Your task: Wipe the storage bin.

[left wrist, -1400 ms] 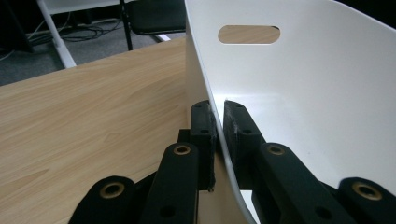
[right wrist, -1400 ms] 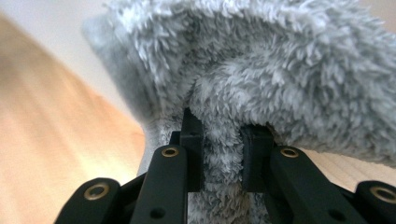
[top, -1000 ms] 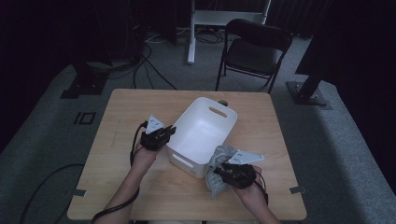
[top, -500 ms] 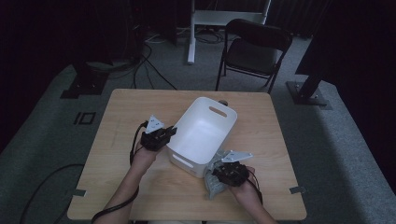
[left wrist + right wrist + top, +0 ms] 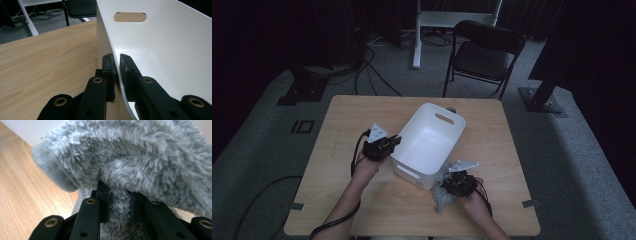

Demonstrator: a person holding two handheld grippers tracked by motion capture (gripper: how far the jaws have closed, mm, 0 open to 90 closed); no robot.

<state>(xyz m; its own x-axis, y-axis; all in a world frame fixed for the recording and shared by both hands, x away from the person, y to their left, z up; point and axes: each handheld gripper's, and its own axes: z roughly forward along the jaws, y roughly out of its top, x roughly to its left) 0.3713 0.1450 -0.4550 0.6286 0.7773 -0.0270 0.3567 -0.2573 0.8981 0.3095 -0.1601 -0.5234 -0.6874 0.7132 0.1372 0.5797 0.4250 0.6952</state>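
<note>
A white plastic bin with slot handles stands in the middle of the wooden table. My left gripper is shut on the bin's near left wall, one jaw outside and one inside. A fluffy grey cloth lies bunched on the table by the bin's near right corner. My right gripper is shut on the grey cloth, with pile squeezed between the jaws. The bin's inside looks bare where it shows.
A black folding chair stands beyond the table's far edge, with a white stand leg beside it. Cables run over the grey floor at the left. A dark post base sits at the right.
My right gripper has drawn back toward the table's near edge with the grey cloth in it. The left gripper and the bin have stayed put.
</note>
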